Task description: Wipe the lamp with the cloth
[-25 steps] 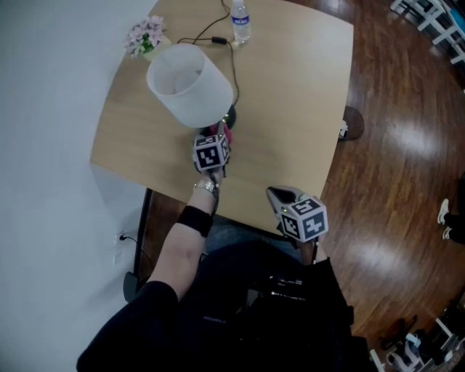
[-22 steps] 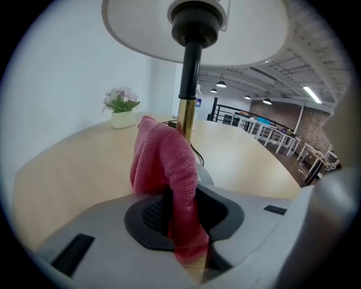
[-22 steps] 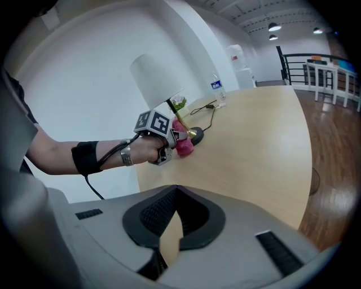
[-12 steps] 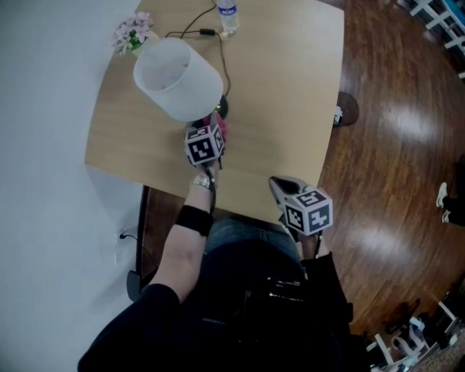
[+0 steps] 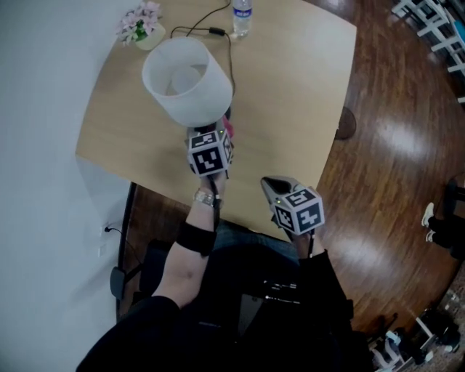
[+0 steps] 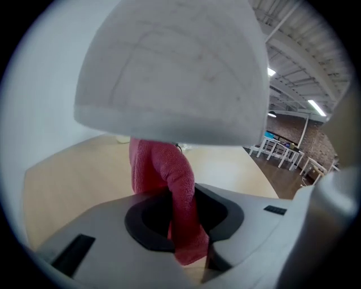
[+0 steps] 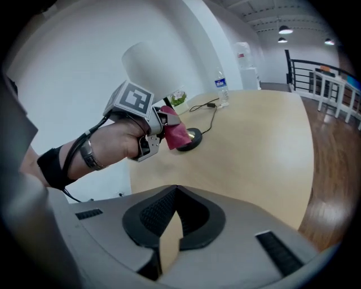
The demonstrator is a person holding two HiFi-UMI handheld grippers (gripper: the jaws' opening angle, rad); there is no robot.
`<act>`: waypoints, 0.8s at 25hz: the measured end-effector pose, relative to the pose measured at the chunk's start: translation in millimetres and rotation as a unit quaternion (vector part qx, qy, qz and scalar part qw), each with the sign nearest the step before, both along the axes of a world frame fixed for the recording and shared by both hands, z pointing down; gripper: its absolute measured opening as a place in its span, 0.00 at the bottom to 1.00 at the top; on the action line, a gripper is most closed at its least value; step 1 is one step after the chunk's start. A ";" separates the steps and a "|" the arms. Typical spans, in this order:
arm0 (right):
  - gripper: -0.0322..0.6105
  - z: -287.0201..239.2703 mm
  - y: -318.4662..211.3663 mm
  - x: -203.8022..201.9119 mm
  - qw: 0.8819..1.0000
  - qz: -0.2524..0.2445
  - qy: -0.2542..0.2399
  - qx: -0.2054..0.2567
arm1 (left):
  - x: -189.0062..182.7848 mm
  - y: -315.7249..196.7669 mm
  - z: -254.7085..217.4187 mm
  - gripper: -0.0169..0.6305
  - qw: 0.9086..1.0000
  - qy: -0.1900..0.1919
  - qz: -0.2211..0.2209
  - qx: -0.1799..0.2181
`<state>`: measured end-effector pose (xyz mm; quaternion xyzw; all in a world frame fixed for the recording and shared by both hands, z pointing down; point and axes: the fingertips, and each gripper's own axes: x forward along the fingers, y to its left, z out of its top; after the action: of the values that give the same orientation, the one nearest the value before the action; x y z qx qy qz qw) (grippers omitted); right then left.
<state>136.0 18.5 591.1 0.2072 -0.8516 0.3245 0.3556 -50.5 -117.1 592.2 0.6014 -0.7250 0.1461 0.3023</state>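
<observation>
Far left corner of the table (image 5: 298,102): small pot (image 5: 150,38) with pink and white flowers (image 5: 140,20) in it, hard by the wall.

Next right: lamp (image 5: 187,81), white drum shade, open at the top, pale inside. Its dark round base (image 7: 190,138) sits on the table under the shade's right edge.

Left gripper (image 6: 183,220): held by the left hand (image 7: 113,141), pointing up at the shade's lower rim from the near side. Jaws partway in, pinching the cloth (image 6: 163,169). The cloth is red, folded over, and stands up out of the jaws. Its top end runs behind the shade's lower rim in the left gripper view; contact with the shade cannot be told. From the right gripper view the cloth hangs just below the shade and just above the base.

Cord (image 7: 208,107): black, runs from the base across the table toward the far edge.

Bottle (image 5: 241,16): clear plastic, upright at the far edge beside the cord. Too small to tell how full.

Right gripper (image 7: 170,226): near table edge, well apart from the lamp, angled down. Tips drawn together, only a sliver of tabletop showing between the pads, nothing held.

Right of the table: dark wooden floor (image 5: 407,145).
</observation>
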 end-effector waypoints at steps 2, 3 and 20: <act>0.06 0.6 -14.4 -8.8 0.999 -0.034 -0.003 0.005 | 3.8 -2.8 -6.0 0.18 1.000 0.004 -0.017 0.002; 0.06 1.7 -21.7 -12.4 0.999 -0.052 -0.006 0.005 | 4.8 -5.0 -8.0 0.18 1.000 0.005 -0.028 0.004; 0.06 36.2 -95.2 29.8 0.976 -0.206 -0.046 -0.060 | -0.2 -39.0 55.8 0.18 0.973 -0.014 -0.230 -0.030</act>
<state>165.8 -76.7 627.3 -0.0097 -0.8704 0.3038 0.3873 -50.7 -156.1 648.0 0.4073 -0.8433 0.1027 0.3352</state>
